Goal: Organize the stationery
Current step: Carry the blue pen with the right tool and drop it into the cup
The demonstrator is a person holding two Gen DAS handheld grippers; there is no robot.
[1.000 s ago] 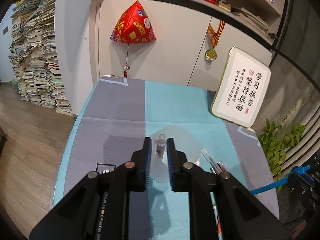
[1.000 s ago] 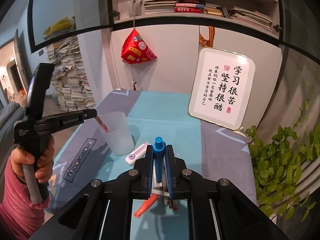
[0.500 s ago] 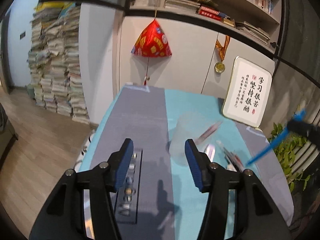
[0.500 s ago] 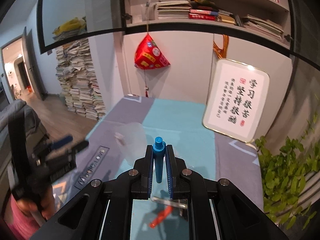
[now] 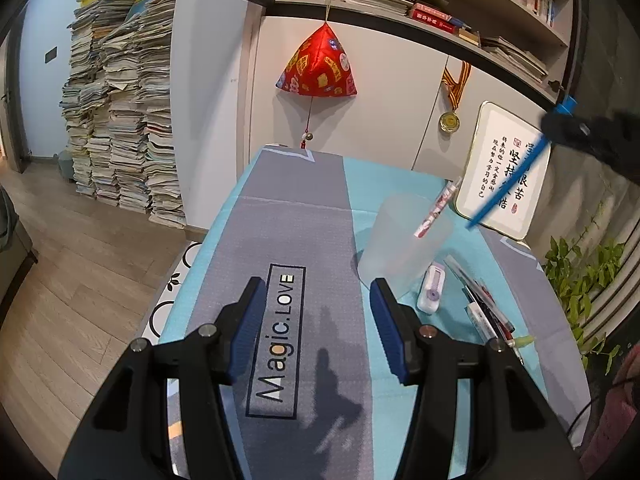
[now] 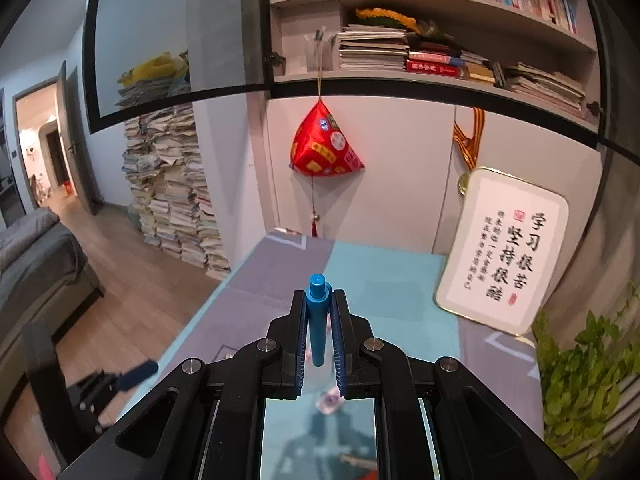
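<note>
While one patterned pen [image 5: 437, 209] leans inside, the cup [image 5: 396, 246] stands upright.

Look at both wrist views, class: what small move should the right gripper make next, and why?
Probably lower the blue pen tip-first into the cup. The right gripper is shut on the pen, which hangs tilted in the air above and just beyond the cup. The cup stands upright with one pen already in it, and the left gripper is open and empty, off to the cup's side.
</note>
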